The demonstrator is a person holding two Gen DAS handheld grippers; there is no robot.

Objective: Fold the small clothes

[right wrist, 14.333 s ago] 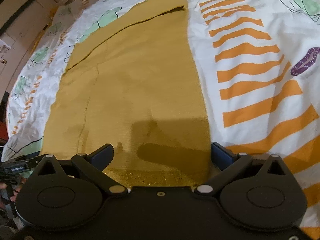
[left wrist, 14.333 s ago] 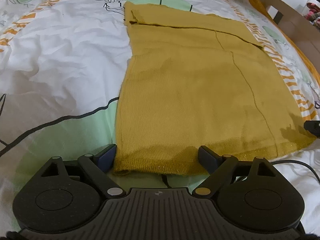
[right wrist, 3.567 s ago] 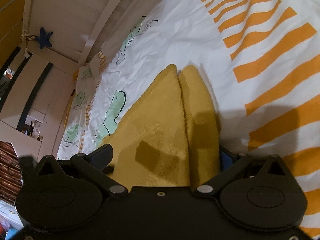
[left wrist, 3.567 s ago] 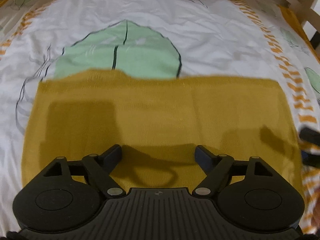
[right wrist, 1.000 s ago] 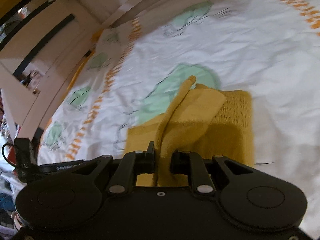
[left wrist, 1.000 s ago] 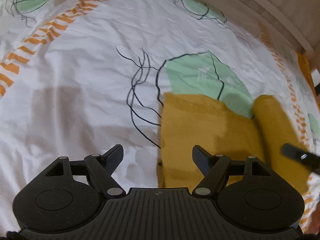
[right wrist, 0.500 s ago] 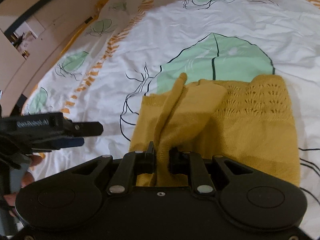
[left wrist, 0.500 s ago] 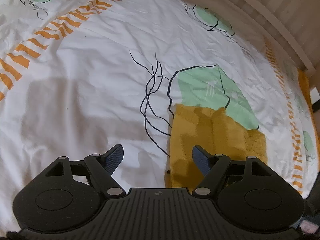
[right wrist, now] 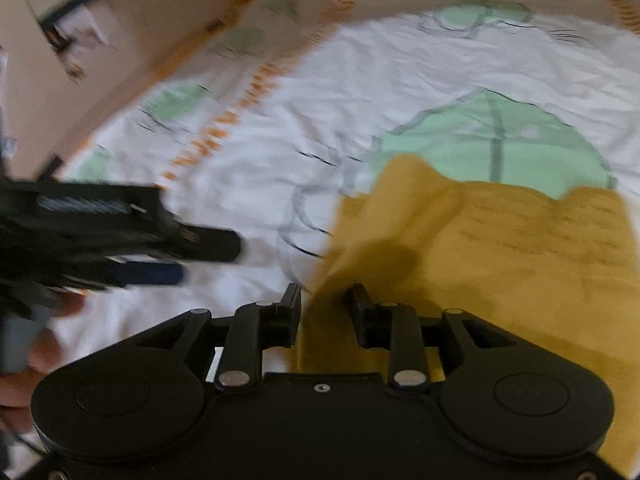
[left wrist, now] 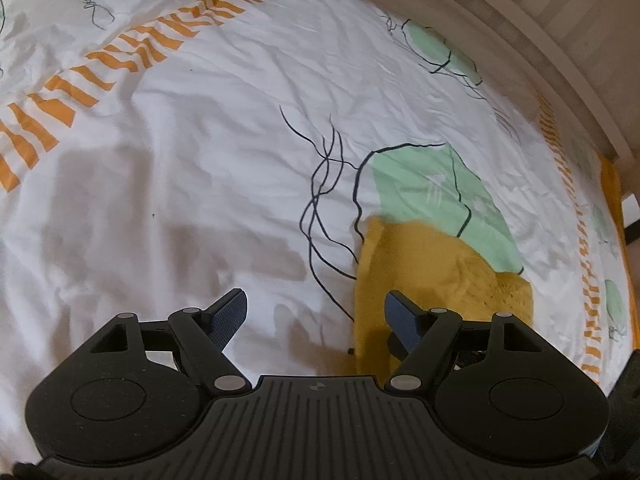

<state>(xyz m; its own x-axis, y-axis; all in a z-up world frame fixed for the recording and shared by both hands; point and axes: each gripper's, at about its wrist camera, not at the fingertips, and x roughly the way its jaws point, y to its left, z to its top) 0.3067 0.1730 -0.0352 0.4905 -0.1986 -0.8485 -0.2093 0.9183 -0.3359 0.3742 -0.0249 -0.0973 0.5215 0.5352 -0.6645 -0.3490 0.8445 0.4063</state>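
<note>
Right now my right gripper [right wrist: 323, 306] is opening: its black jaws have parted and a raised flap of the mustard-yellow knit [right wrist: 472, 256] stands loosely in the gap between them, the pads no longer pinching it. That garment lies folded into a compact, roughly rectangular packet on the duvet [left wrist: 192, 184], its near layer a fine, even knit and its far layer an open, lacy pattern with a wavy edge; its far side overlaps a mint-green leaf print [left wrist: 436, 196] outlined in thin dark lines. My left gripper [left wrist: 316, 316] hangs released, its ribbed blue pads spread wide over bare white cotton, with the yellow packet's left edge running just inside the right-hand pad but nothing between the pads touching them. The cover is soft, wrinkled white fabric crossed by a band of short orange stripes [left wrist: 100, 80]. From the right wrist view my left gripper [right wrist: 120, 236] shows as a blurred black shape with a blue pad, and pale lettering on its side is too smeared to read. Left of the garment the bedding is open and flat; beyond it a pale wooden bed rail [left wrist: 532, 48] curves along the far edge, near the packet's right side.
</note>
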